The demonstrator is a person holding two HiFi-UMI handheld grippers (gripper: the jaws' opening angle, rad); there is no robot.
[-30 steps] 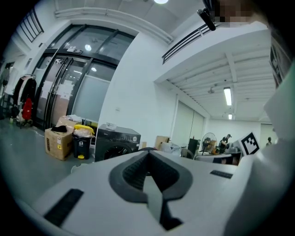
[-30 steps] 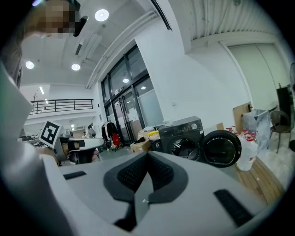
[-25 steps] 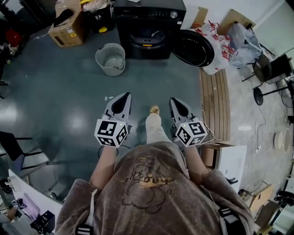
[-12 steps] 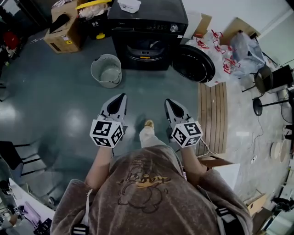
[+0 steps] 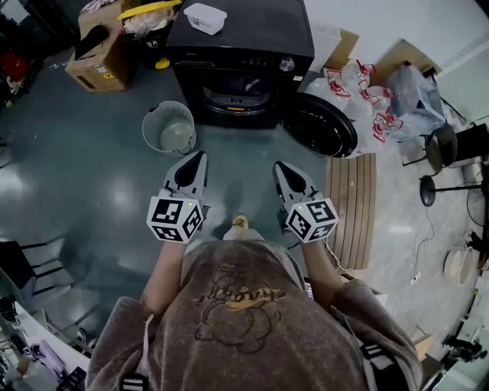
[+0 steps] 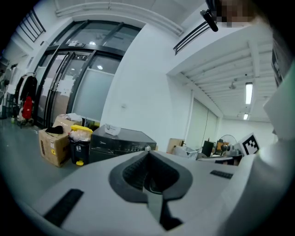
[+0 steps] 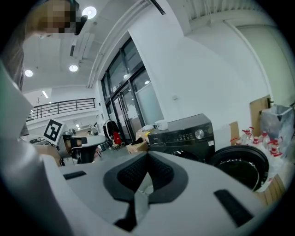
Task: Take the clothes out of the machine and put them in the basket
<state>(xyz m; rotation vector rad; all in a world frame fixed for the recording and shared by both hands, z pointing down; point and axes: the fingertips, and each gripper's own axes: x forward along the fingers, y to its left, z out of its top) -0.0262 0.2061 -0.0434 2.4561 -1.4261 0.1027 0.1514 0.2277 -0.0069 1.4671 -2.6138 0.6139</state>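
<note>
A black front-loading washing machine point(image 5: 243, 53) stands ahead, its round door point(image 5: 321, 124) swung open to the right. Something pale and a bit of yellow show in the drum opening point(image 5: 234, 98). A grey basket point(image 5: 169, 128) stands on the floor at the machine's left front. My left gripper point(image 5: 200, 155) and right gripper point(image 5: 278, 165) are both shut and empty, held side by side above the floor, short of the machine. The machine point(image 6: 119, 142) sits beyond the left jaws, and the machine point(image 7: 184, 133) with its door point(image 7: 240, 165) beyond the right.
A white tub point(image 5: 205, 18) lies on the machine's top. Cardboard boxes point(image 5: 98, 55) and a yellow-lidded bin point(image 5: 150, 23) stand at the left. White bags point(image 5: 365, 92), a wooden slat panel point(image 5: 351, 206) and a black stool point(image 5: 442, 172) are at the right.
The person has walked toward the machine, so machine and basket now sit nearer and lower in the head view. Both grippers stayed shut and came along.
</note>
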